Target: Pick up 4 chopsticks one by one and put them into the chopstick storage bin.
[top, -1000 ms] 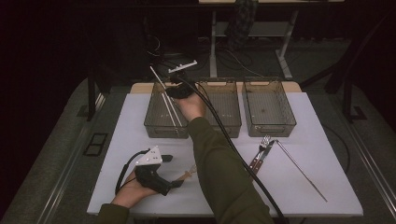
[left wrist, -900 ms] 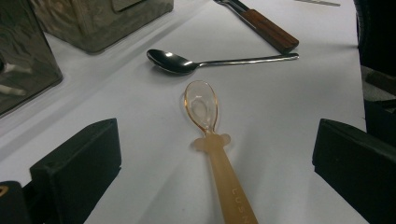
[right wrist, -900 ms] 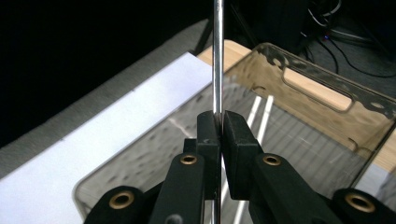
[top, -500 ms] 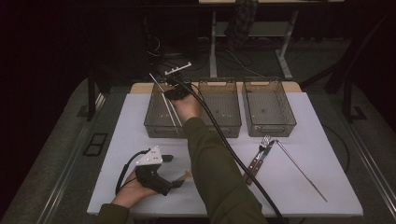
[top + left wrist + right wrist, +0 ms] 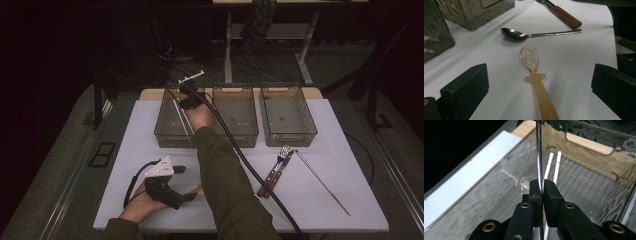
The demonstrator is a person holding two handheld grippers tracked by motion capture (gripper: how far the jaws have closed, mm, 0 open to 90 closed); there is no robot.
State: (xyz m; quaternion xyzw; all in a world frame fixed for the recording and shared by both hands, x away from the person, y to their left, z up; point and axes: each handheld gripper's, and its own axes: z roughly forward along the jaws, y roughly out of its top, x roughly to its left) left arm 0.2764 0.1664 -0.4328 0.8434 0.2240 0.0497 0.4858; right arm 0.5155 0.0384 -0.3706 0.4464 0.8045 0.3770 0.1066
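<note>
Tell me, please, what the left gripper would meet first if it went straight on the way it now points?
The left gripper would first meet the translucent orange plastic spoon, whose handle lies between its open jaws, bowl ahead. Beyond it lies the metal spoon, apparently next in line.

**Right gripper over the left bin**

The right gripper [image 5: 189,95] is hanging over the left bin [image 5: 172,129] at about 11 o'clock on the tabletop [image 5: 350,210], holding a thin metal rod [image 5: 181,116] that is slanting down into it. The left gripper [image 5: 165,186] is resting at 7 o'clock. A fork [image 5: 276,169] and a long skewer [image 5: 322,182] are lying at 4 o'clock, below the right bin [image 5: 287,114].
</note>
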